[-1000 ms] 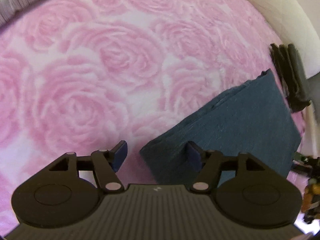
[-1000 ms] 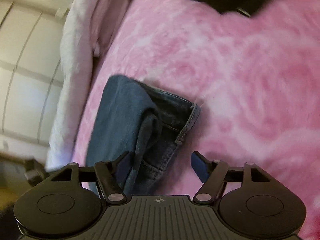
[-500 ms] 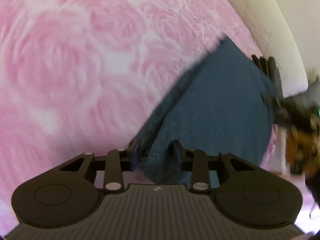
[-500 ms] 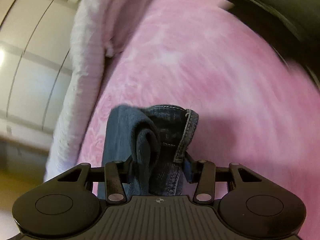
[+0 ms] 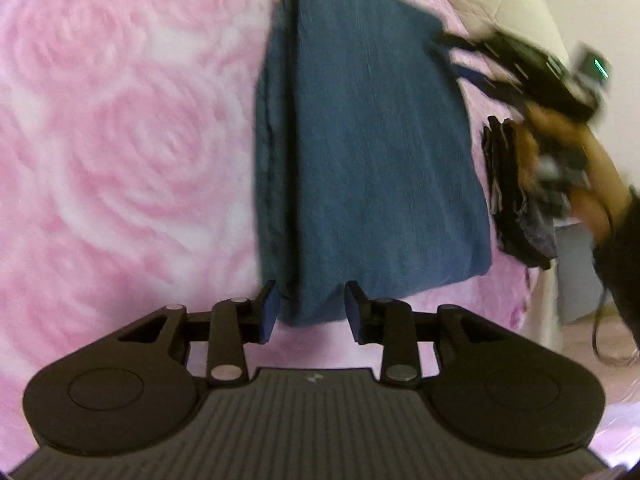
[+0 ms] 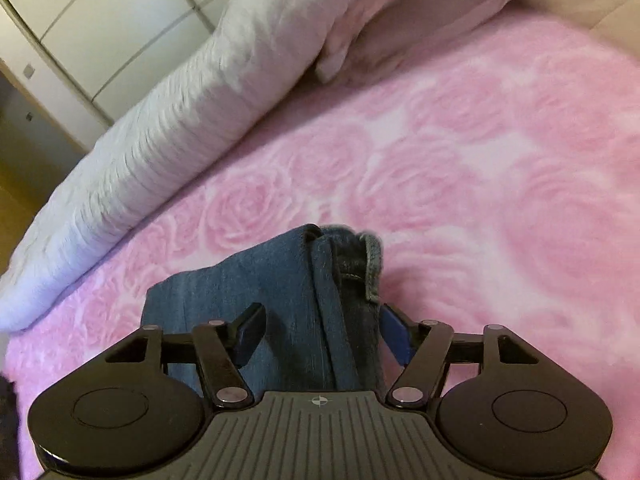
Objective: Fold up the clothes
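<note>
Folded blue jeans point(image 5: 368, 152) lie on the pink rose blanket point(image 5: 120, 160). My left gripper point(image 5: 312, 312) is shut on their near corner, with a pad pressed on each side. In the right wrist view the thick folded end of the jeans point(image 6: 320, 300) with the waistband sits between the fingers of my right gripper point(image 6: 322, 330). Its jaws are opening and the pads stand off the denim. The left wrist view shows that right gripper point(image 5: 460, 58) blurred at the jeans' far right edge, held by a person's hand point(image 5: 568, 148).
A stack of dark folded clothes point(image 5: 516, 200) lies just right of the jeans, near the bed's edge. A long white pillow point(image 6: 180, 120) runs along the far side of the blanket point(image 6: 480, 160), with pale cupboard doors point(image 6: 80, 20) behind it.
My left gripper closed on the jeans' corner and swung them round to lie lengthwise ahead. My right gripper squeezed the waistband end, then spread again while rolling and moving across the bed.
</note>
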A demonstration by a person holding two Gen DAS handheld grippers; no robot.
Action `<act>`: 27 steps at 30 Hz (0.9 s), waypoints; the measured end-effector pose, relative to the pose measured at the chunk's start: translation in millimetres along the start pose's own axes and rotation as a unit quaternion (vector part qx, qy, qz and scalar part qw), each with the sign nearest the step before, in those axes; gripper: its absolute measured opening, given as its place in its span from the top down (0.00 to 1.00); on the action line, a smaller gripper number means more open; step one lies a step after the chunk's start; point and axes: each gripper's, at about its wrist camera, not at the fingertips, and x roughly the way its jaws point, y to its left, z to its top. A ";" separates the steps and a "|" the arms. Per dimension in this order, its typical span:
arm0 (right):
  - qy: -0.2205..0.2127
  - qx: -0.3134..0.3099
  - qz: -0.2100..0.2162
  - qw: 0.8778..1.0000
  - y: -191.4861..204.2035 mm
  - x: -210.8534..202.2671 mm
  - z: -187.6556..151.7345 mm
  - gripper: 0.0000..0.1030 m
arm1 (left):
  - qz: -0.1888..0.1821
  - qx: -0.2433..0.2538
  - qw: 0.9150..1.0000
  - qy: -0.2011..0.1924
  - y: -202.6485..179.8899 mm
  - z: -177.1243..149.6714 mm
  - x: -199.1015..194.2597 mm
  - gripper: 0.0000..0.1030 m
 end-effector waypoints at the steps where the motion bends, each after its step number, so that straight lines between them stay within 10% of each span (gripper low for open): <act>1: -0.022 0.009 -0.007 1.000 -2.4 -21.0 -11.0 0.33 | 0.008 0.010 1.000 -0.004 2.4 6.9 -6.5 0.66; 6: -0.093 0.163 -0.015 0.982 -13.1 -124.4 -118.2 0.29 | 0.029 0.054 0.997 -0.037 8.7 54.3 -20.0 0.53; 12: -0.059 0.350 0.009 0.935 -3.3 -125.8 -244.0 0.25 | 0.050 0.191 0.979 -0.058 -22.0 138.0 -6.8 0.37; 18: -0.080 0.386 0.065 0.917 9.8 -89.9 -260.4 0.24 | 0.064 0.264 0.962 -0.039 -38.8 208.3 36.7 0.35; 27: -0.110 0.394 0.105 0.906 16.3 -72.5 -266.9 0.24 | -0.035 0.173 0.984 0.033 10.9 244.5 94.1 0.27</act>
